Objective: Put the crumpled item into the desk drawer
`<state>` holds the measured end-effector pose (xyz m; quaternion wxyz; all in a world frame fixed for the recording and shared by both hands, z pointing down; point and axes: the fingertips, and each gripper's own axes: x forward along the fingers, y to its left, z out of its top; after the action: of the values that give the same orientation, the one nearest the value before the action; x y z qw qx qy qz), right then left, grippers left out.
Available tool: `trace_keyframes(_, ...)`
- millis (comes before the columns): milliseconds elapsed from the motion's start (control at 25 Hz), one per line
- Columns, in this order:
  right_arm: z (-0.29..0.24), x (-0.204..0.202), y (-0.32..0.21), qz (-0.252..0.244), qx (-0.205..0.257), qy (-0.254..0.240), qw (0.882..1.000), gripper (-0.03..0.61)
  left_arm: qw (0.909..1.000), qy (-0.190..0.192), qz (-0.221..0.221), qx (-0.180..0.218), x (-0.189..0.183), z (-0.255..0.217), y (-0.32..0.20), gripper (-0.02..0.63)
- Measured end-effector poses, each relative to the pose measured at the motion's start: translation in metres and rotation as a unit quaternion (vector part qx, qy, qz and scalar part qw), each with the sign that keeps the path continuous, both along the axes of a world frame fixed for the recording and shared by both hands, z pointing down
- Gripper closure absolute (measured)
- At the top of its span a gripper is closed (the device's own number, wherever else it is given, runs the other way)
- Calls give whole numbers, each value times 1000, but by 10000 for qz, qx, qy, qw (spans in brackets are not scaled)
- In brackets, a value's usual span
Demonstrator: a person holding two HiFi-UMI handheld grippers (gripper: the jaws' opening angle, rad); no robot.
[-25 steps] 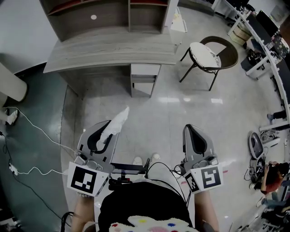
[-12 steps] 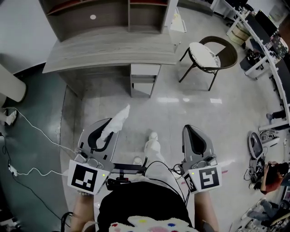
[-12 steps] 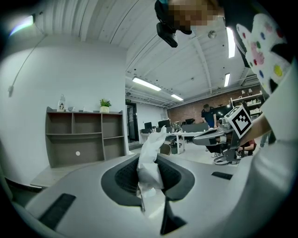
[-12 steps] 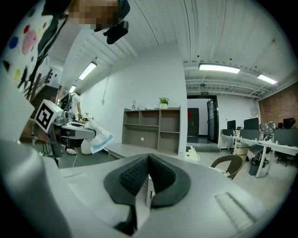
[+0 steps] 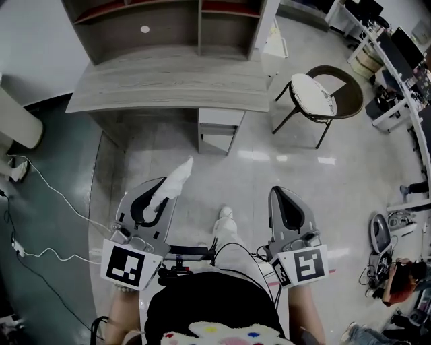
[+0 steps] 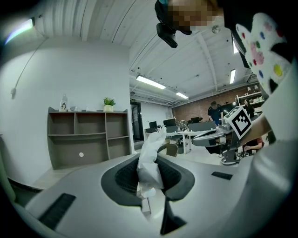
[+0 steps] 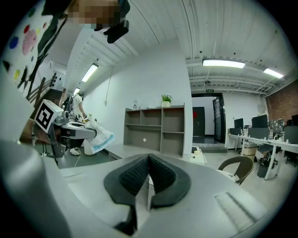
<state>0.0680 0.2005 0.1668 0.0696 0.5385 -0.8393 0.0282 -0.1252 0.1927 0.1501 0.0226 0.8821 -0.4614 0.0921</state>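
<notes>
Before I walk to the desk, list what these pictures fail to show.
- Desk drawer insides: head view, steep angle; too small to tell if any is open.
- Crumpled item lower end: left gripper view, buried between the left hand-held gripper's pads.
- White round thing on the shelf: head view, too small to identify.

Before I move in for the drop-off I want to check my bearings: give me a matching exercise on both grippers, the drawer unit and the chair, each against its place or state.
1. left gripper
2. right gripper
3. drawer unit
4. chair

a. under the right end of the desk
b. shut, nothing between the jaws
c. shut on the crumpled white paper
d. on the floor, right of the desk

Pairs: 1-c, 2-b, 3-a, 4-d.
</notes>
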Motion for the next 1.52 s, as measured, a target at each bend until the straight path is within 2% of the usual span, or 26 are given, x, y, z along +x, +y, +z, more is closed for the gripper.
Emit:
trace_keyframes(600, 21, 37, -130, -610, -268, -45, 9978, 569, 9985, -69, -537, -33, 44, 12, -119, 546)
trace_keyframes(800, 28, 44, -167, -735, -328, -79, 9967, 569, 9982, -62, -586, -110, 60, 20, -149, 546)
trace_keyframes(1160, 54, 53, -208, -959, -555, -140, 9937, 569, 9970, -170, -724, -234, 79, 40, -184, 546)
trace_keyframes(1520, 102, 39, -236, -1063, -873, 20, 9905, 569, 9965, -308, -607, -481, 68, 81, -208, 546)
